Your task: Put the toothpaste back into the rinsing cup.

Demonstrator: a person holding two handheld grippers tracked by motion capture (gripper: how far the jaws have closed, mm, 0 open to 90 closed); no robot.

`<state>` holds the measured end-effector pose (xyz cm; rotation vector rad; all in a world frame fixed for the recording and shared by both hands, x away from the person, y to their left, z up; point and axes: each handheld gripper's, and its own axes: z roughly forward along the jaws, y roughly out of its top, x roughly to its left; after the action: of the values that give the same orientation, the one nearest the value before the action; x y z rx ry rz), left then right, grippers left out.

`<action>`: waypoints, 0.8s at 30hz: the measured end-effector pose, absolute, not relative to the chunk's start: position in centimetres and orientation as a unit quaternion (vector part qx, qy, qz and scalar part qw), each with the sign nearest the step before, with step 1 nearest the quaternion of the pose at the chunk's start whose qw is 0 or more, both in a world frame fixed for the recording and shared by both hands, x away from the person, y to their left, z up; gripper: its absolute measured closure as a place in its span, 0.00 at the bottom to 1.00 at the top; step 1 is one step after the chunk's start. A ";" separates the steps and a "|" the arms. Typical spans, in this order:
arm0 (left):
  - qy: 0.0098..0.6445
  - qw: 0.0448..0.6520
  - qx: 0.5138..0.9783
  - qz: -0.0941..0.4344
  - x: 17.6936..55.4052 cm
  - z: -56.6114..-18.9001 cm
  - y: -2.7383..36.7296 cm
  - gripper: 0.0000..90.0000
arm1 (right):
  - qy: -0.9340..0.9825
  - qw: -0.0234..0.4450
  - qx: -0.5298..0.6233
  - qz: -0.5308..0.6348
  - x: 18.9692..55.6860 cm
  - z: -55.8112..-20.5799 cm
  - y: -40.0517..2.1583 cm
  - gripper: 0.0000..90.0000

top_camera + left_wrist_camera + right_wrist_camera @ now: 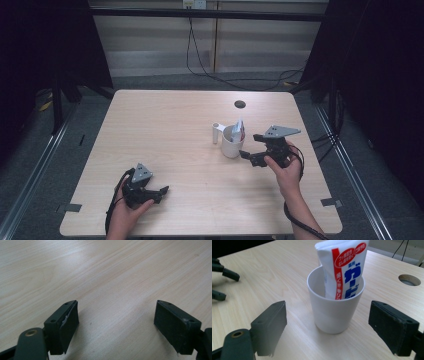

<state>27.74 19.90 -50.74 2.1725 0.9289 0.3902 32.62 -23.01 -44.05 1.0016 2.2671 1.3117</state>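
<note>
Both tongs stand wide and hold nothing. Left tongs sit low near the front left part of the table, gripped by the person's left hand, their black jaws spread over bare pale wood in the left gripper view. Right tongs are over on the right side, held by the right hand, with the grey three-cornered plate on top; their jaws point at a white cup and stand just beside it, apart from it on either side in the right gripper view.

That cup stands upright a little right of the table's middle. A toothpaste tube, white with red and blue print, stands inside it, leaning against the rim and rising well above it. Just left of the cup lies a small white cylinder; what it is I cannot tell. Farther back, a round dark hole is set in the tabletop. Cables trail across the floor beyond the far edge.
</note>
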 end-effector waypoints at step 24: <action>0.361 0.365 0.845 0.152 27.7 -50.7 19.9 0.22 | 0.809 0.163 0.346 0.447 30.5 -45.3 -25.1 0.16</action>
<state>27.74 19.90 -50.74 2.1722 0.9289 0.3907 30.48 -25.07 -45.30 0.9874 2.3064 1.2757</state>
